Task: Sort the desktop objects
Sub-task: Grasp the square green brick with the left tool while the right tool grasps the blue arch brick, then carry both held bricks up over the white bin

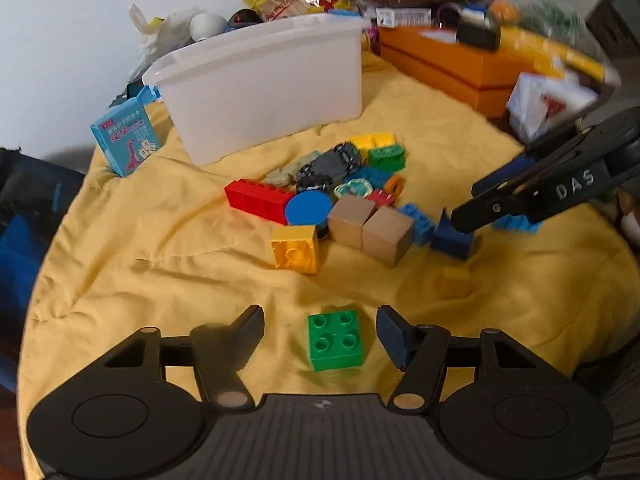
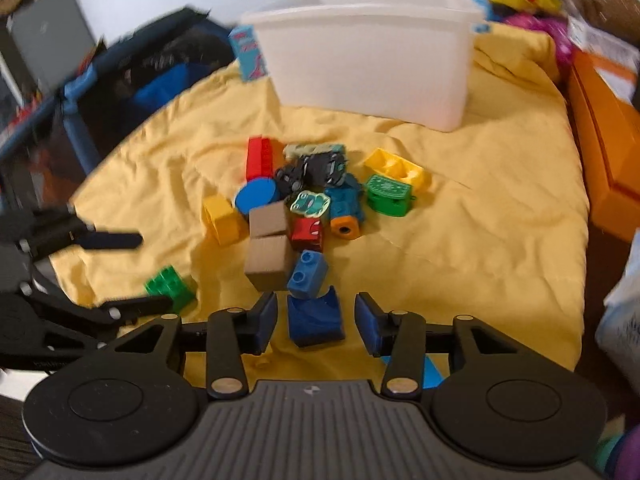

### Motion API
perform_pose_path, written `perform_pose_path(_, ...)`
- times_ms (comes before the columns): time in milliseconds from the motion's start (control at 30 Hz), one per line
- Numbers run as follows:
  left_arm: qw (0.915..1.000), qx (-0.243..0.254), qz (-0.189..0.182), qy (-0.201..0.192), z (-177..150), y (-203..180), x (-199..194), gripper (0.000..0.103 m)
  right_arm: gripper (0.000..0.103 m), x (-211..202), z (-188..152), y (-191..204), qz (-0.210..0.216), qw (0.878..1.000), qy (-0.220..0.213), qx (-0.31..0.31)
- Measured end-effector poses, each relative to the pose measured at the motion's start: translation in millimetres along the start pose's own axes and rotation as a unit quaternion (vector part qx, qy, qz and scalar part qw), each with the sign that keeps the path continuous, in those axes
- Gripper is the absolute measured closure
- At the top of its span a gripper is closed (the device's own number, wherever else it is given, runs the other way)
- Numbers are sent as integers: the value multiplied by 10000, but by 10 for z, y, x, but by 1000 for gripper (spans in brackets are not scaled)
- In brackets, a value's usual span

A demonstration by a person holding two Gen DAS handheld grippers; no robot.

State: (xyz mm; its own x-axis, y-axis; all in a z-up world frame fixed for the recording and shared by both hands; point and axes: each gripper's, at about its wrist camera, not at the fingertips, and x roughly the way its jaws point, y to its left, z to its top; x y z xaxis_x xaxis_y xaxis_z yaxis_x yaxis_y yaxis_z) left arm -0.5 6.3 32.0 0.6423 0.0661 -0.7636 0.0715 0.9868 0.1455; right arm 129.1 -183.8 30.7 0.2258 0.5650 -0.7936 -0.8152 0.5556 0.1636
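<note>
Left wrist view: the left tool (image 1: 320,336), fingers spread, straddles a green four-stud brick (image 1: 335,340) lying apart on the yellow cloth (image 1: 160,240). Beyond lie a toy pile (image 1: 336,192) and a white bin (image 1: 264,88).

Right wrist view: the right tool (image 2: 316,322), also spread, flanks a dark blue curved block (image 2: 315,320) without touching. Only here the green brick's (image 2: 171,284) side shows.
</note>
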Motion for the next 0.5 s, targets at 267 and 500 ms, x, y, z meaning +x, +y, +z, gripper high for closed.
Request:
perform_pose_path(267, 9996, -127, 3, 256, -96, -24, 211, 50, 55, 233, -193, 101, -299, 9986, 180, -386)
perform_pose_path(500, 9996, -139, -205, 116, -166, -84, 193, 69, 69, 205, -190, 205, -428, 9975, 162, -531)
